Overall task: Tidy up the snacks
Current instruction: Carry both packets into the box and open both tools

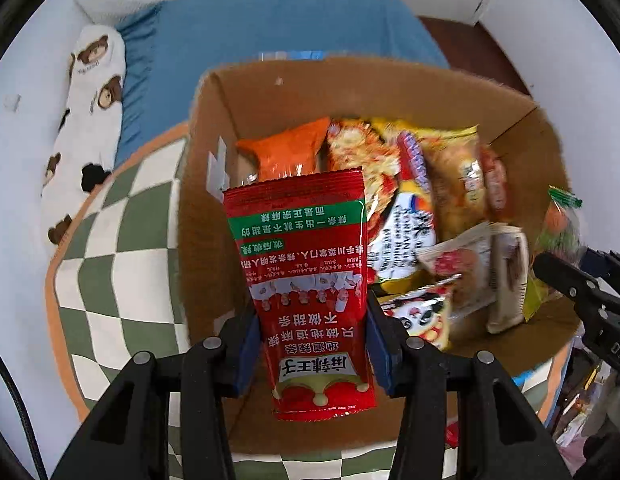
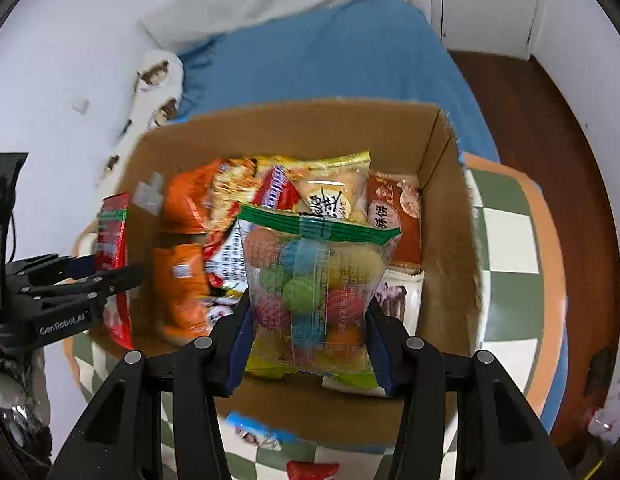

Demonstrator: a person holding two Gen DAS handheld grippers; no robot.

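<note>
Fingers (image 1: 245,354) of our left gripper (image 1: 312,344) pinch a red spicy-strip packet (image 1: 305,280) at frame centre, while our right gripper (image 2: 310,340) clamps a clear candy bag (image 2: 310,280); both hang over the open cardboard box (image 2: 450,248), mid-delivery. Next, we judge, each must lower and let go. Only the right view shows loose snacks (image 2: 253,432) on the checkered cushion (image 2: 506,264), bottom of frame.

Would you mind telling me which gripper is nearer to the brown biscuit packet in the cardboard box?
The right. The right gripper, shut on a clear bag of coloured candies, hangs just beside the brown biscuit packet; the left gripper, holding a red sachet, is at the cardboard box's opposite wall.
</note>
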